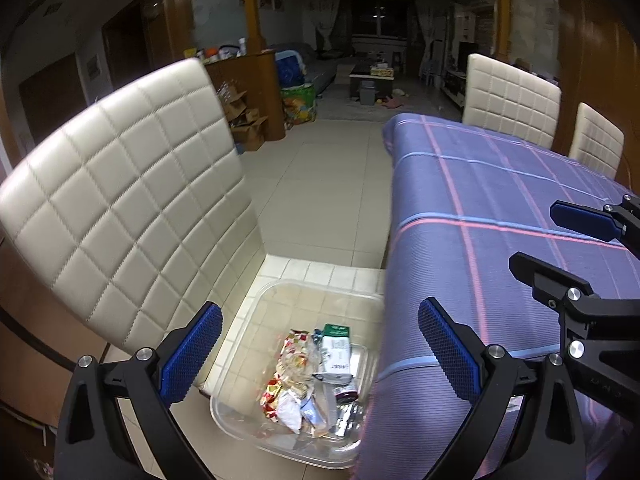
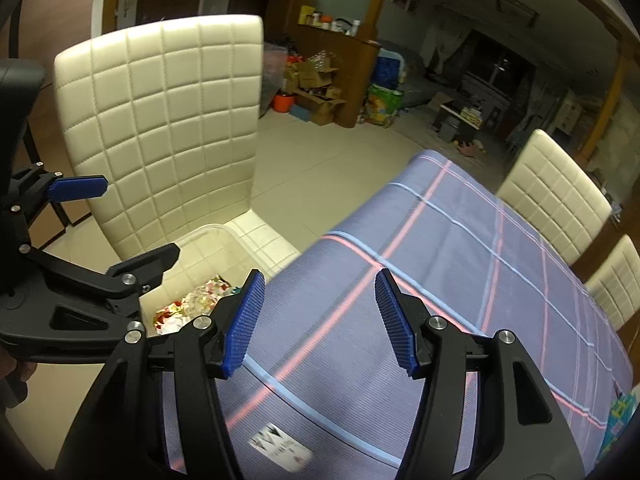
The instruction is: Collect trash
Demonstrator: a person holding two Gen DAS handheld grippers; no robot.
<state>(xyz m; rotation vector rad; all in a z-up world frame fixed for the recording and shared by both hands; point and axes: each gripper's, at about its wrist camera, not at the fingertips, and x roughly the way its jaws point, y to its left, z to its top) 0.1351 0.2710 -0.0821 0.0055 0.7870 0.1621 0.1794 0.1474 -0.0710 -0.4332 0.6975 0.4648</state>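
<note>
A clear plastic bin [image 1: 256, 412] stands on the seat of a cream quilted chair [image 1: 120, 208], hard against the table's edge. Crumpled colourful wrappers [image 1: 288, 376] and a white and green packet [image 1: 336, 352] lie in it. My left gripper [image 1: 320, 344] hangs open above the bin with nothing between its blue pads [image 1: 192, 356]. My right gripper [image 2: 320, 316] is open over the purple plaid tablecloth [image 2: 460, 280], also holding nothing. A small white printed wrapper [image 2: 280, 446] lies flat on the cloth just below it. Each gripper shows in the other's view: the right gripper [image 1: 534, 236], the left gripper [image 2: 132, 224].
Two more cream chairs [image 1: 512, 100] stand along the table's far side. A colourful green and blue item [image 2: 620, 420] sits at the table's right edge. Tiled floor [image 1: 320, 184] runs beyond the chair to cardboard boxes [image 1: 244, 120] and a wooden cabinet.
</note>
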